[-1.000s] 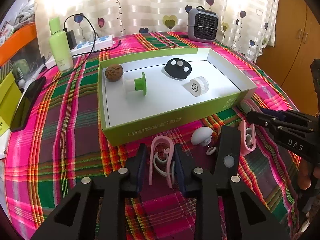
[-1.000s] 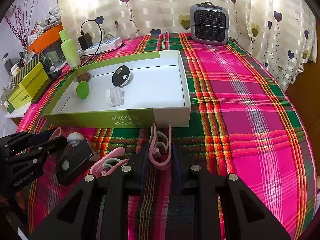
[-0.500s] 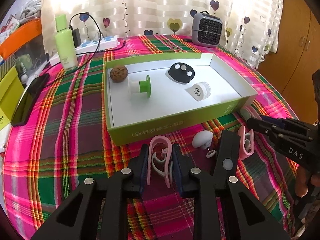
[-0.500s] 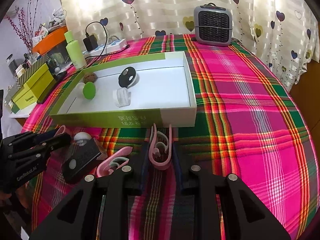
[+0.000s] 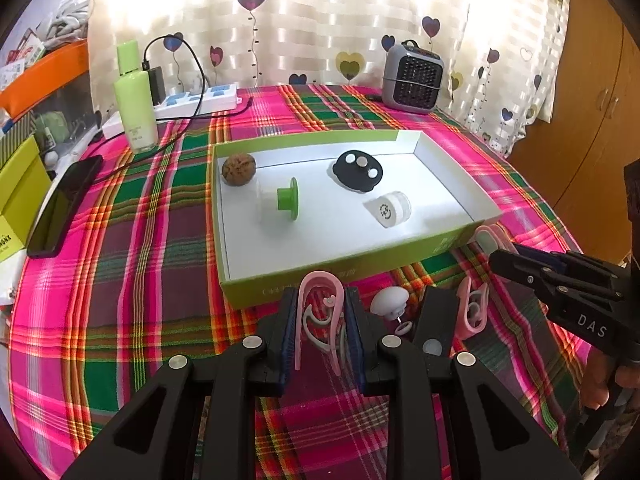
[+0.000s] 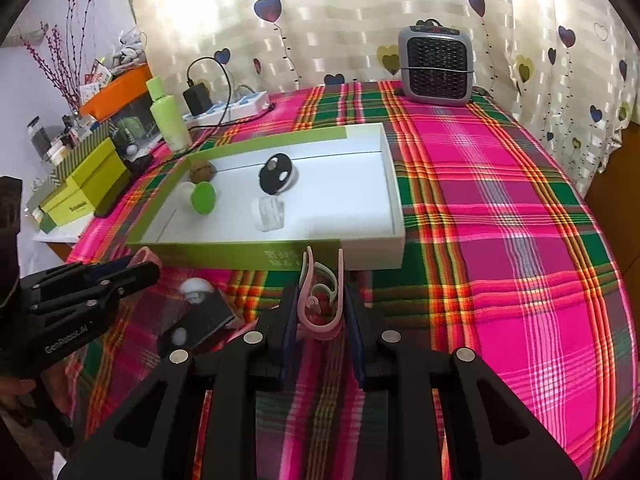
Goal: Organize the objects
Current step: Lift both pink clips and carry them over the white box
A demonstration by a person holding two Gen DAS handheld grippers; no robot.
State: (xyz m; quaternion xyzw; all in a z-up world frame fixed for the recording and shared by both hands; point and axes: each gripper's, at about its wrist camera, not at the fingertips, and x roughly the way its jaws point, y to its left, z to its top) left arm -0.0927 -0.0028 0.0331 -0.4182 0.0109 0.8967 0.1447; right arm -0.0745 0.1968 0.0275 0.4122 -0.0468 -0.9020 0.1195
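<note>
Left claw (image 5: 320, 324) clamped on a pink clip (image 5: 320, 308), pads pressing both of its arms, loop end pointing away toward the green box (image 5: 340, 264) just ahead. Right claw (image 6: 320, 320) likewise closed on a second pink clip (image 6: 322, 304), open ends of that one reaching forward almost to the box's near wall (image 6: 240, 254). Just to the right of the left claw, lying on the plaid worktop (image 5: 120, 240): a small white mushroom-shaped knob (image 5: 390, 300), a black flat block (image 5: 434, 320) with a pale dot, and a third pink clip (image 5: 474, 308) beyond it. Farther right again, seen from the side, the right claw (image 5: 520, 264) with a fourth pink piece (image 5: 490, 236) past its tip, beside the box corner. Ahead of both claws, inside the box: a walnut (image 5: 239, 169), a white-and-green spool (image 5: 280, 202) on its side, a black oval piece (image 5: 358, 170) with white dots, a small white cylinder (image 5: 390, 210). Well beyond, at the worktop's far edge: a grey heater (image 5: 414, 78), a green bottle (image 5: 134, 112), a white power strip (image 5: 200, 102). Off to the left, a dark phone (image 5: 62, 208).
</note>
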